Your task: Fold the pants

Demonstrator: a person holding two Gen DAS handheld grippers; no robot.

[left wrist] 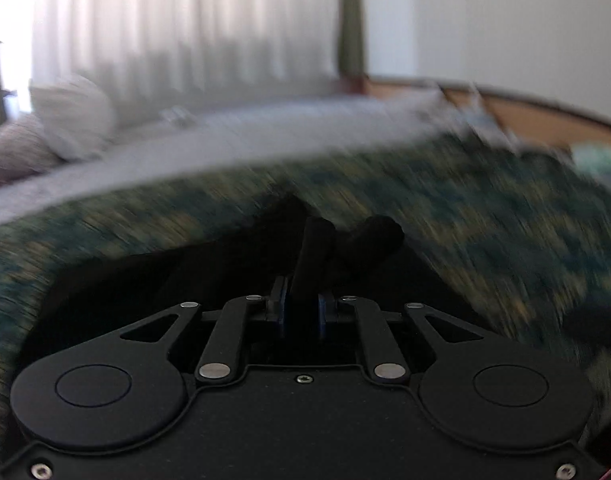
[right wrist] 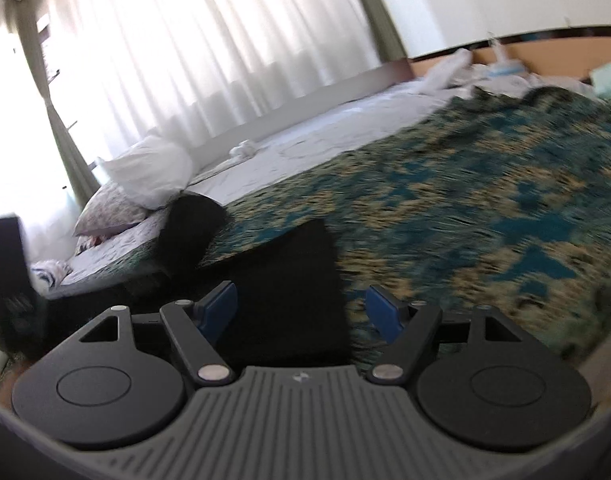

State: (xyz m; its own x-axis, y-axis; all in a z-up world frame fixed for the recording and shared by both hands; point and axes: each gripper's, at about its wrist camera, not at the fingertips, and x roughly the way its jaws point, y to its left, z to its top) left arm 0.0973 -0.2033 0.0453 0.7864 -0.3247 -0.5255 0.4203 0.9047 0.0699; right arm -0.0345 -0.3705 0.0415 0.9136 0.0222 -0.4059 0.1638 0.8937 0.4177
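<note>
No legible text — none anywhere

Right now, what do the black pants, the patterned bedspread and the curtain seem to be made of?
Pants: matte black cloth, likely woven; it bunches softly in the left gripper.
Bedspread: apparently a thick woven textile in teal and gold; blur hides the texture.
Curtain: thin, sheer white fabric; daylight glows through its pleats.

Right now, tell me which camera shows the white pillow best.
Right wrist view: the white pillow is fairly sharp, lying at the bed's far end. Left wrist view shows it only as a motion-blurred pale shape.
</note>
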